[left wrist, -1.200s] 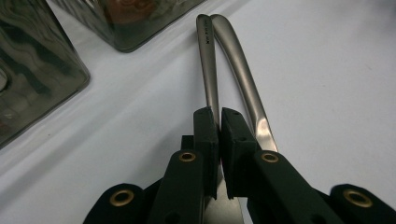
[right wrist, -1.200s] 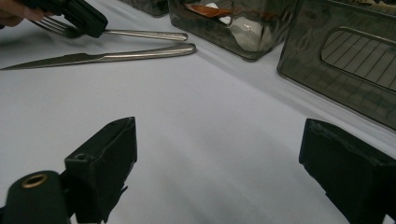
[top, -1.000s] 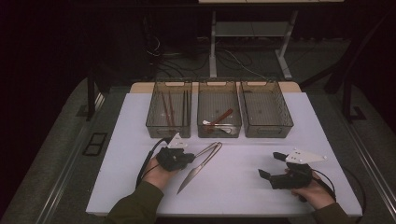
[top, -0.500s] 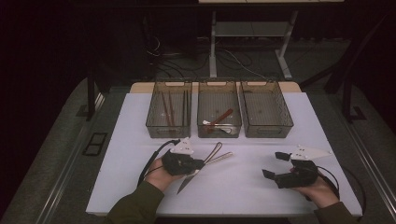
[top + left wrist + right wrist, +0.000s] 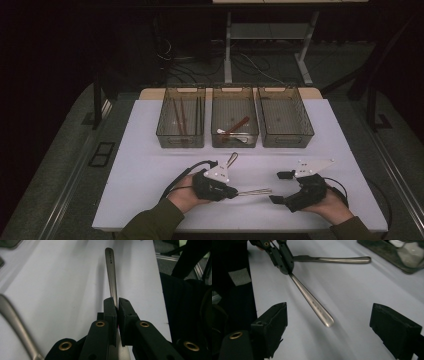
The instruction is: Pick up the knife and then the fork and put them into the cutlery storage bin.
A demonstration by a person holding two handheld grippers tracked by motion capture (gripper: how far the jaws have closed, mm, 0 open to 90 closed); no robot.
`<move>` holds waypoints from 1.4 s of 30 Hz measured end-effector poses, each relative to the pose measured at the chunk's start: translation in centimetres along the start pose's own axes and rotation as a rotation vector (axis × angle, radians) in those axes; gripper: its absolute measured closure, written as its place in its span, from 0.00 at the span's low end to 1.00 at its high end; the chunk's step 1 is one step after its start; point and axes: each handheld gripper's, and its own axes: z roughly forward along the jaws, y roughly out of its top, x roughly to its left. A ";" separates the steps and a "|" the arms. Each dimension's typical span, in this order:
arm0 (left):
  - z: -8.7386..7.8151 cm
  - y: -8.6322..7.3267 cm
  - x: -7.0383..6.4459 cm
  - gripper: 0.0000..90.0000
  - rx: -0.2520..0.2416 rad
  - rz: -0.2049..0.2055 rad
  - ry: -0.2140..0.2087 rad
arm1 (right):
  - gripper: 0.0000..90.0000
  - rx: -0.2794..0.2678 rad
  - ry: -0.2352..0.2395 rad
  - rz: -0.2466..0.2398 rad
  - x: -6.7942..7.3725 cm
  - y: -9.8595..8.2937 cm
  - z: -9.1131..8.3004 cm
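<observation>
Holding a long shiny metal utensil handle (image 5: 111, 277), your left gripper (image 5: 117, 308) pinches tight. Your right gripper (image 5: 328, 322) gapes wide, empty; next, close it on that handle's tip.

White worktop (image 5: 150, 175), rectangular, under dim light. Along its far edge, three translucent bins in a row, side by side. Left bin (image 5: 181, 120): several long thin sticks (image 5: 178, 116), reddish-brown and dark, lying lengthwise. Middle bin (image 5: 235, 120): one reddish-brown utensil (image 5: 237, 125) laid diagonally, one white utensil (image 5: 231, 133) beside it. Right bin (image 5: 284, 120): contents too small to tell. Beyond the worktop: grey table frame (image 5: 270, 35) and loose cables (image 5: 190, 65) on a dark floor.
</observation>
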 end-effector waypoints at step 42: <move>0.3 2.0 0.3 0.94 0.024 0.137 -0.073 | 0.88 0.287 0.353 -0.139 -0.4 3.5 6.2</move>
